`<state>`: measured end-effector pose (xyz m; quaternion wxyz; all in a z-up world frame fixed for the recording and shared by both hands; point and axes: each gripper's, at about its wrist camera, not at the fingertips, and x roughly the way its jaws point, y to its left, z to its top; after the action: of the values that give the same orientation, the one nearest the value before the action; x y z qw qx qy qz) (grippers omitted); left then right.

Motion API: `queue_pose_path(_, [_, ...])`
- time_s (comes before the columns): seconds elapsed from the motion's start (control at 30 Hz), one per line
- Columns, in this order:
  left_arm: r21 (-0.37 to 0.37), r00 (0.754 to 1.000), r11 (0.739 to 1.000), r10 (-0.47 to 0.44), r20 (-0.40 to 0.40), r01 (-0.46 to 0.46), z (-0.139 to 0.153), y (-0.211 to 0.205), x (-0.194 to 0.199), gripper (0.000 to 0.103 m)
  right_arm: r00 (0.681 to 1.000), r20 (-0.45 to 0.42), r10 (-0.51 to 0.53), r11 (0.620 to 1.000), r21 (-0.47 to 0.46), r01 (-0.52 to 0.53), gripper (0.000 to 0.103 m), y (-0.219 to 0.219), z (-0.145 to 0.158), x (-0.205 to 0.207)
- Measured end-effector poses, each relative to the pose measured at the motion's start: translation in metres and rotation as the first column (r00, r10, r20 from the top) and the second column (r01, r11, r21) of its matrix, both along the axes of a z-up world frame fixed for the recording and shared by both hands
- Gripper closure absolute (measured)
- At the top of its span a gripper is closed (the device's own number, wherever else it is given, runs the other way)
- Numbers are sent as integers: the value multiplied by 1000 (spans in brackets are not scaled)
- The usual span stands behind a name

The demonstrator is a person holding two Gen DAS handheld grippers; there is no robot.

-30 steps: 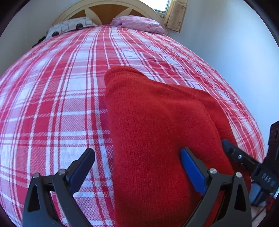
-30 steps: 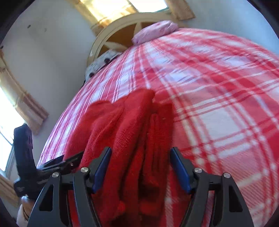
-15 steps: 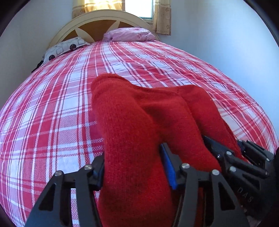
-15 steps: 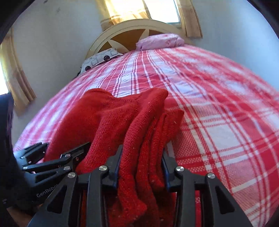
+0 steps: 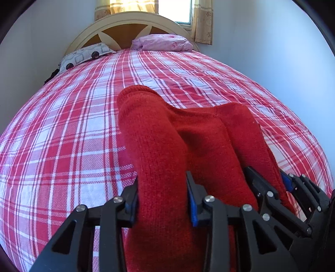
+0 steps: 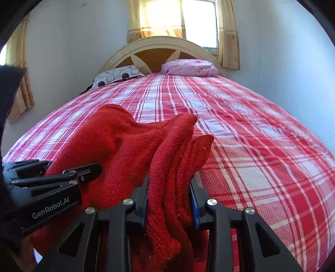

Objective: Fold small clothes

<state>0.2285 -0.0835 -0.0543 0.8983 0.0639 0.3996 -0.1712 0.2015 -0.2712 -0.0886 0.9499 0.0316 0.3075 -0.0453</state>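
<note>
A red knit garment (image 5: 159, 129) lies bunched on the red plaid bed sheet (image 5: 62, 136), its near edge raised off the bed. My left gripper (image 5: 161, 188) pinches a thick fold at the garment's left side, and its jaws are still closing with the knit pressed between the blue pads. My right gripper (image 6: 170, 186) grips several bunched layers of the garment (image 6: 117, 142) at its right side, jaws likewise closing on the cloth. Each gripper shows in the other's view: the right gripper (image 5: 266, 173) and the left gripper (image 6: 71, 165).
The bed runs away to a cream and wood headboard (image 5: 129, 27). A grey patterned pillow (image 5: 83, 55) and a pink pillow (image 5: 163, 42) lie against it. Pale walls close in on both sides, and a curtained window (image 6: 178, 18) is behind.
Both grippers' jaws went from wide open around the garment to pinched on its folds. The near edge of the garment rose, and both views tilted up toward the headboard.
</note>
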Motion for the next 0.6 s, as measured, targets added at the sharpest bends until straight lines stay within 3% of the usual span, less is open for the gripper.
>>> queue_pose_path(0.23, [-3, 1000, 1000, 11, 4, -11, 6, 18, -13, 65, 1000, 23, -6, 990, 143, 2, 71, 2, 13, -20])
queue_pose_path(0.6, [2, 998, 998, 64, 24, -64, 14, 60, -21, 65, 998, 36, 50, 985, 166, -55, 72, 45, 21, -26])
